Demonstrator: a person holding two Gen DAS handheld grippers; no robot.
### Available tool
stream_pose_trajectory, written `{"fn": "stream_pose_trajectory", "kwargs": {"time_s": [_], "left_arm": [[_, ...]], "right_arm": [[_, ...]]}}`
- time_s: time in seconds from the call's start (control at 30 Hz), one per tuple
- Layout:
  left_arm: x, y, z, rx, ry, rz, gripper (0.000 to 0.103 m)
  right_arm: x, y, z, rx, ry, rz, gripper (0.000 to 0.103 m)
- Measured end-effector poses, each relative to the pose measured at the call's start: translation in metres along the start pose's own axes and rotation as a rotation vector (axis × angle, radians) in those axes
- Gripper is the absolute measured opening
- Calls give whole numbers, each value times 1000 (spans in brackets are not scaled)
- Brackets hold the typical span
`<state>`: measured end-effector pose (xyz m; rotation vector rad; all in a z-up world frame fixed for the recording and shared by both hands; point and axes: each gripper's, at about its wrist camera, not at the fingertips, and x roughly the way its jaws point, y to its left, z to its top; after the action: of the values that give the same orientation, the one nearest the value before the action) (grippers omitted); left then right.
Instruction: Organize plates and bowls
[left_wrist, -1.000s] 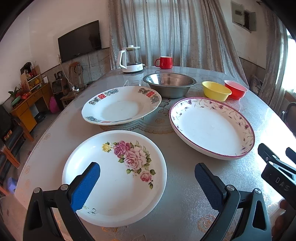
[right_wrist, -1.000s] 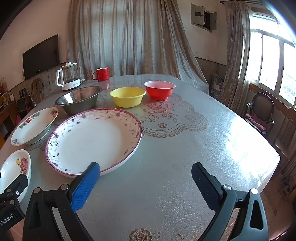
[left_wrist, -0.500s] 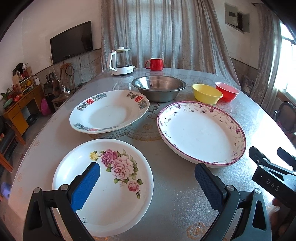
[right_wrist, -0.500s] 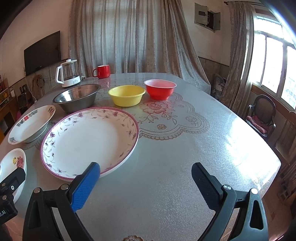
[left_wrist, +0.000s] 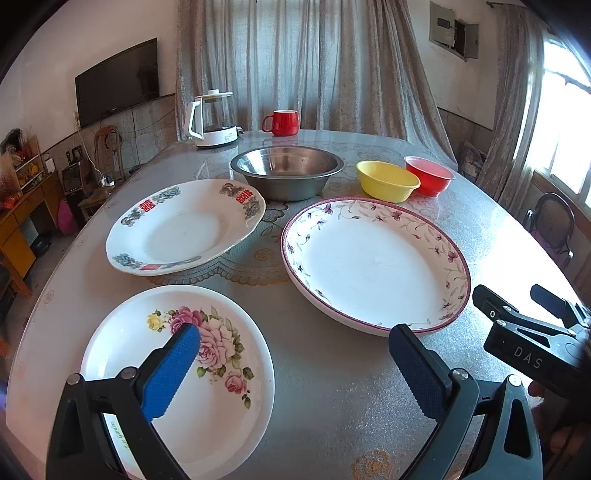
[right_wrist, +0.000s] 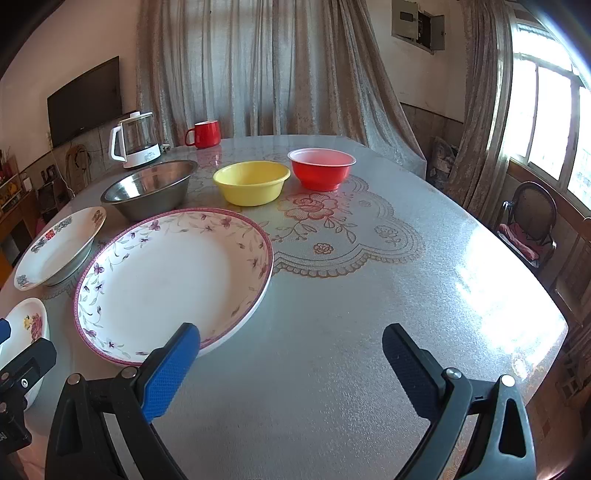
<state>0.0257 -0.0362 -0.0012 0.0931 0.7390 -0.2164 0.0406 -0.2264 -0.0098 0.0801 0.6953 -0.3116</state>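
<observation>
Rose plate under left claw (wide open, empty), right claw likewise gaping.

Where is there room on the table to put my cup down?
The widest bare patch of table lies right of the big purple-flowered plate and nearer than the red bowl. The left side is crowded with plates; the bowls line the back.

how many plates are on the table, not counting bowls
3: the rose plate nearest, the plate with red characters behind it beside the steel bowl, and the large purple-rimmed plate to their right. None looks hidden.
</observation>
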Motion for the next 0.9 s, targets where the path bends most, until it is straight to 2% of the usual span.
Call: {"fn": "stream_pose_trajectory", "kwargs": {"time_s": [0.3,0.63,0.7,0.83,0.9], "left_arm": [[3,-2,6,6,0,-45,103],[9,-7,17,4,8,-129,103],[12,-4,21,-16,21,-174,103],[24,17,34,-144,74,-277,99],[33,26,41,-189,110,-312,80]], "right_arm": [[5,-1,4,-5,-2,0,101],[12,-9,12,5,11,14,101],[15,-10,14,5,14,25,100],[24,-12,22,19,48,88,88],[30,-13,26,31,66,121,68]]}}
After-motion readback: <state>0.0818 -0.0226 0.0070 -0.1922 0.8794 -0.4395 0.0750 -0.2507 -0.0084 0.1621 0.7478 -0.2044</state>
